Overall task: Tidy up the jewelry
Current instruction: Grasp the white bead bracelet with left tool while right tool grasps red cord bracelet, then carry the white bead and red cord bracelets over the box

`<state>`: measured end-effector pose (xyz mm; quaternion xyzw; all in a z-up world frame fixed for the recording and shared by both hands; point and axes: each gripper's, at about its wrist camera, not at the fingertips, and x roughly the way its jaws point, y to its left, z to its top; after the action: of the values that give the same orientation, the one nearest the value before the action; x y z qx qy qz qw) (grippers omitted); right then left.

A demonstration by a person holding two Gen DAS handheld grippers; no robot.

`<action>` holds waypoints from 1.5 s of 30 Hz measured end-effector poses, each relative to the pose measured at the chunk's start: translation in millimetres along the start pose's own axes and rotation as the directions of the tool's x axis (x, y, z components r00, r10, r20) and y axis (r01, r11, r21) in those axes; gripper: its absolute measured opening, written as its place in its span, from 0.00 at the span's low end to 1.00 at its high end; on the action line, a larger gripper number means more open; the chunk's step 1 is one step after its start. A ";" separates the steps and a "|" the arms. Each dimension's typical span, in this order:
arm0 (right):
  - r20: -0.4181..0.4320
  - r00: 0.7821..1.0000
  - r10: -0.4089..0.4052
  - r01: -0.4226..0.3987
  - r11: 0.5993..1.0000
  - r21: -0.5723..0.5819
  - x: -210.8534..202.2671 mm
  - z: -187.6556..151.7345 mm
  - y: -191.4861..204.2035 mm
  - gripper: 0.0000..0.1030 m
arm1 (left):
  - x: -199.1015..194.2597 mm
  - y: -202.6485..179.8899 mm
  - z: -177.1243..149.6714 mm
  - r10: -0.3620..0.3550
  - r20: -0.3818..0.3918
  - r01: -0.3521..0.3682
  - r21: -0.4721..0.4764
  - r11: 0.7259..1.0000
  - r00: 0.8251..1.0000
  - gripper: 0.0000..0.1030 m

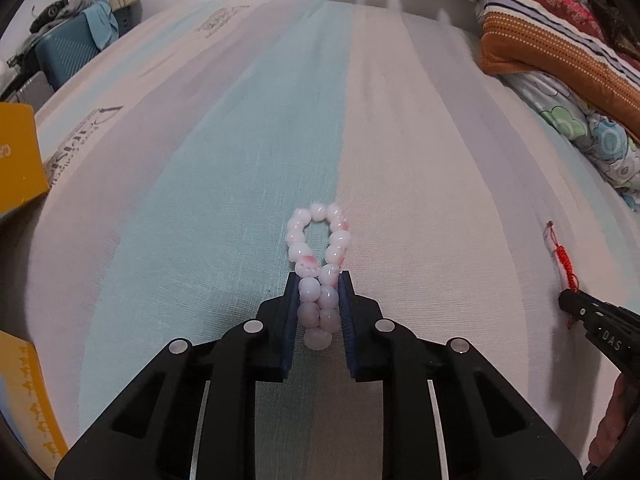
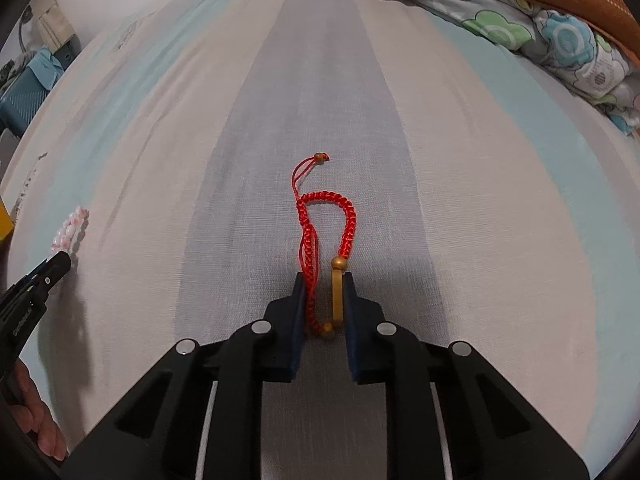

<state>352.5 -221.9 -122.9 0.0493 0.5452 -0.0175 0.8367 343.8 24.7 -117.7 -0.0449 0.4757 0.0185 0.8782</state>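
A bracelet of pale pink beads (image 1: 318,248) lies on the striped bedsheet (image 1: 200,184). My left gripper (image 1: 319,278) is shut on its near end, squeezing the loop narrow between the blue pads. A red braided cord bracelet (image 2: 326,220) with a gold curved bar (image 2: 337,292) and gold beads lies on the grey stripe. My right gripper (image 2: 323,276) is shut on its near end, pads pressing the cord and the bar. Each gripper shows at the edge of the other's view: the right gripper (image 1: 568,300) on the red cord, the left gripper (image 2: 60,260) on the pink beads (image 2: 74,228).
A yellow box (image 1: 18,156) stands at the left edge of the bed. Folded quilts and an orange striped blanket (image 1: 560,52) are piled at the right. A blue suitcase (image 1: 68,56) stands beyond the bed's far left. A hand (image 2: 40,420) shows at the lower left.
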 end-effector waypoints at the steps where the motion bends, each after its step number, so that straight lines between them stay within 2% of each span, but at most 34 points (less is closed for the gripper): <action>1: 0.000 1.000 0.003 -0.003 1.000 0.005 -2.1 0.4 -1.4 0.16 | -2.9 -0.4 0.9 -0.003 0.004 0.003 0.000 1.000 1.000 0.18; 8: 0.039 0.999 0.018 -0.019 1.000 0.024 -16.5 -0.9 -2.8 0.16 | -28.5 -3.3 4.4 -0.027 0.040 0.027 0.012 1.000 0.999 0.18; 9: 0.045 0.999 0.021 -0.023 0.999 0.030 -18.5 -0.7 -3.4 0.16 | -31.4 -3.9 4.8 -0.028 0.042 0.027 0.015 1.000 0.999 0.10; 20: 0.089 0.996 0.031 -0.032 0.999 0.013 -41.4 0.2 5.4 0.16 | -50.8 -4.7 6.5 -0.038 0.058 0.037 0.022 0.999 0.998 0.09; 27: 0.113 0.994 0.013 -0.010 1.000 -0.028 -48.1 0.9 15.4 0.16 | -70.7 -3.7 9.8 -0.051 0.091 0.049 0.027 0.998 0.995 0.09; 42: 0.139 0.990 -0.005 0.009 0.999 -0.033 -85.2 0.3 35.5 0.16 | -87.4 -0.2 3.8 -0.023 0.066 0.022 0.025 0.999 0.998 0.09; 45: 0.156 0.988 -0.005 0.015 0.998 -0.063 -94.2 -1.0 46.8 0.16 | -94.5 2.2 -0.7 -0.022 0.057 0.021 0.026 0.999 0.998 0.09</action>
<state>317.3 -177.5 -34.2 0.0182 0.4785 -0.0080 0.8779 291.4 27.9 -39.1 -0.0382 0.4500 0.0044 0.8922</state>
